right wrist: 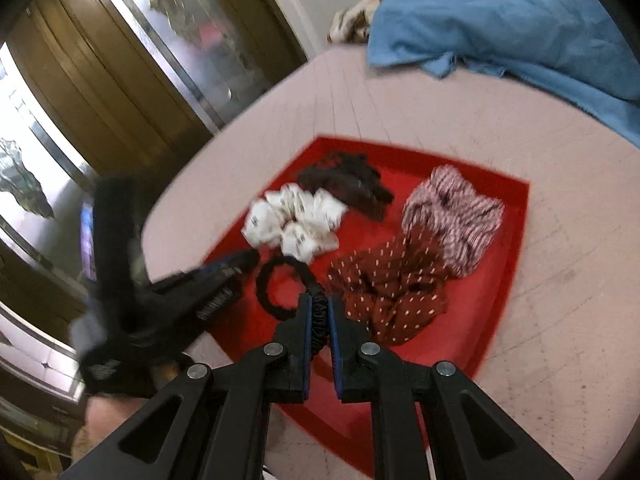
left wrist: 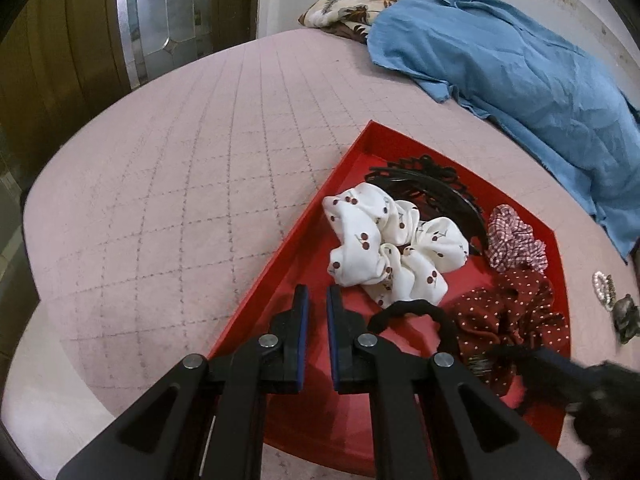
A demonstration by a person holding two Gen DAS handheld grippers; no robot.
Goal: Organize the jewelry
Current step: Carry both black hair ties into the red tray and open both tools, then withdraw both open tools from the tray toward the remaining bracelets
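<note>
A red tray (left wrist: 280, 248) (right wrist: 500, 280) lies on the pink quilted surface. It holds a white cherry-print scrunchie (left wrist: 380, 248) (right wrist: 296, 220), a black hair claw (left wrist: 424, 188) (right wrist: 348, 184), a checked pink scrunchie (left wrist: 514, 240) (right wrist: 456, 216), a dark red dotted scrunchie (left wrist: 508, 320) (right wrist: 384, 292) and a black hair tie (left wrist: 416, 312) (right wrist: 280, 284). My right gripper (right wrist: 319, 300) is shut on the black hair tie, just above the tray floor. My left gripper (left wrist: 318, 292) hovers over the tray's near left edge, jaws nearly closed with a narrow gap, holding nothing.
A blue garment (left wrist: 520, 80) (right wrist: 500, 20) and a floral cloth (left wrist: 352, 12) lie at the far side. A bead bracelet (left wrist: 602, 290) and a small dark clip (left wrist: 626, 316) lie right of the tray. A wooden door (left wrist: 60, 60) stands beyond the left edge.
</note>
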